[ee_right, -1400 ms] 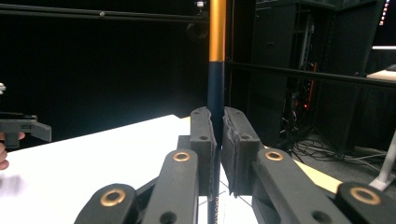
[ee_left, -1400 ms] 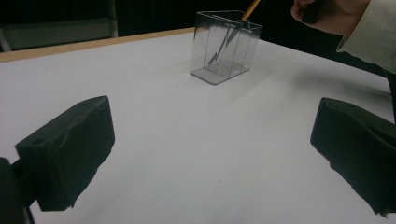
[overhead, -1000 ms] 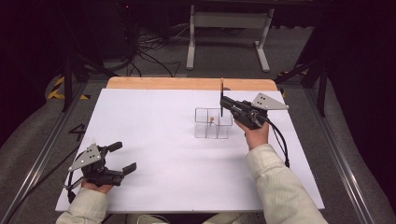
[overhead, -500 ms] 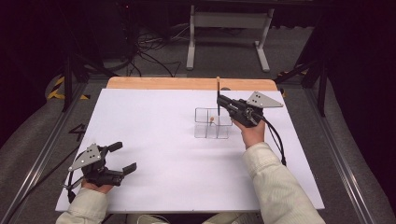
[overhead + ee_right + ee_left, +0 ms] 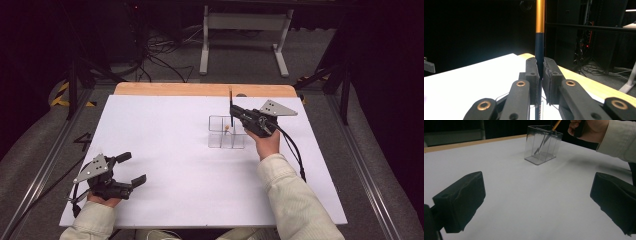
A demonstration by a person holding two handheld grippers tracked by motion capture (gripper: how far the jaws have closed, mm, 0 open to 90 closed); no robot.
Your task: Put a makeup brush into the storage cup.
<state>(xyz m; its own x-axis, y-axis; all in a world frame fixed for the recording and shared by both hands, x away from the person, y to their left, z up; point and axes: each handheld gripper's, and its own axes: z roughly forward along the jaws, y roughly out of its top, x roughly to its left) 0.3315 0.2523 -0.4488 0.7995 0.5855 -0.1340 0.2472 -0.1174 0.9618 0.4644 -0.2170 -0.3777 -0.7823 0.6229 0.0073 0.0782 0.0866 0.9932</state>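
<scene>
My right gripper [image 5: 233, 111] pinches pencil [image 5: 539, 47] upright over clear box [image 5: 226, 132]. Pencil light, stiff, thin, could slip; I hold mid-shaft. Left gripper [image 5: 131, 168] open, empty, on table [image 5: 165, 135].

A white desk [image 5: 165, 150] with a wooden far edge carries a clear compartmented holder [image 5: 226, 132] right of centre, nearer that far edge.

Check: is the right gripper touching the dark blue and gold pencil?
Touching. In the right gripper view, the right gripper is shut on the dark blue and gold pencil, both pads pressed against its shaft with no gap, holding it upright.
</scene>
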